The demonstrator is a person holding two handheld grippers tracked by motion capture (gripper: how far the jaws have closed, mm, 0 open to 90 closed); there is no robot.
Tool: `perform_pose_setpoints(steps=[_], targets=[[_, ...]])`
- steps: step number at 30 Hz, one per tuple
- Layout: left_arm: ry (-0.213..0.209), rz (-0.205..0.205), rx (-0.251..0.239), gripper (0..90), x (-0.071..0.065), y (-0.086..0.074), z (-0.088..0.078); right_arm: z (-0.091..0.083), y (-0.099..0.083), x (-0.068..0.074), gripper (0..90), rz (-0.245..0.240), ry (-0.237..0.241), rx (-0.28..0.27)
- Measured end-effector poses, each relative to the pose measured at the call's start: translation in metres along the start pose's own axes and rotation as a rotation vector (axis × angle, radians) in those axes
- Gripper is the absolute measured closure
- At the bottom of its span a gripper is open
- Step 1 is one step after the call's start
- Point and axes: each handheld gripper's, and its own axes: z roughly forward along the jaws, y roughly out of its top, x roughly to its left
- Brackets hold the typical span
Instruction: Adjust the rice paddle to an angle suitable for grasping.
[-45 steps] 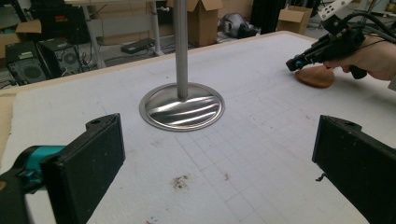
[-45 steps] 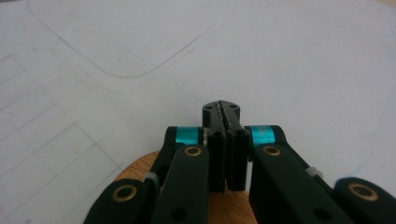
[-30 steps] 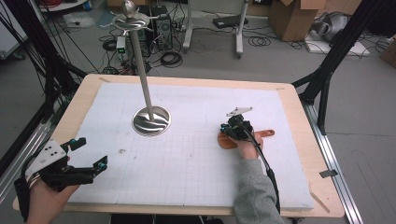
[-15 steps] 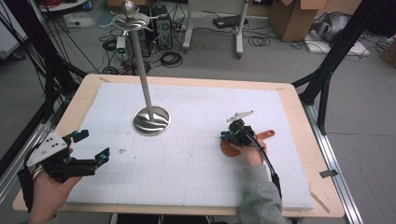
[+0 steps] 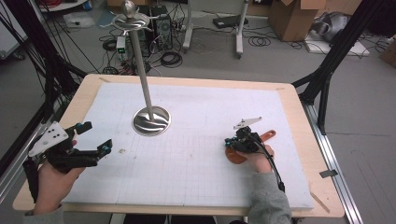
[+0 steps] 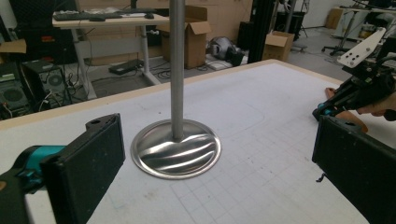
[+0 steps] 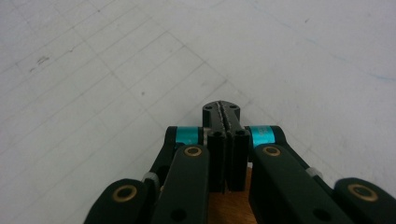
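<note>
My left gripper [image 5: 95, 137] is held above the near left of the white gridded mat [image 5: 201, 107], open, with nothing between its wide-set jaws. In the left gripper view the left gripper [image 6: 215, 144] frames the round base of a metal stand [image 6: 175, 148]. That stand [image 5: 151, 121] rises on a thin pole from the mat's middle left. My right gripper [image 5: 229, 141] is shut and empty, low over the mat at the right. In the right gripper view the right gripper [image 7: 221, 109] points at bare mat. A brown wooden piece with an orange handle [image 5: 267, 136] lies under the right hand.
The mat covers a wooden table [image 5: 299, 112] with a metal rail [image 5: 336, 154] along its right side. Beyond the far edge are cables, desk legs and cardboard boxes [image 5: 292, 16] on the floor. The left gripper view shows the right gripper [image 6: 327, 108] at the far right.
My left gripper has lifted a little and moved toward the stand. The right hand has drifted slightly toward the near right. Both grippers keep their jaw states.
</note>
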Motion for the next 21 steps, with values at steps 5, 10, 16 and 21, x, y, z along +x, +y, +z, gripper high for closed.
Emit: perform_pose_setpoints(steps=[5,10,16,21], targets=[[-0.010,0.001,0.000,2.9,0.000,0.002,0.007,-0.007,-0.006,-0.001,89.4,0.000,0.015,0.014],[-0.026,-0.001,-0.006,2.9,-0.001,0.004,0.015,-0.020,-0.019,-0.001,89.4,-0.017,0.024,0.032],[-0.045,0.000,-0.011,2.9,-0.004,0.008,0.026,-0.032,-0.031,-0.003,89.5,-0.025,0.042,0.025],[-0.054,0.008,0.005,2.9,-0.006,0.006,0.031,-0.046,-0.036,-0.013,89.5,0.009,0.035,-0.044]])
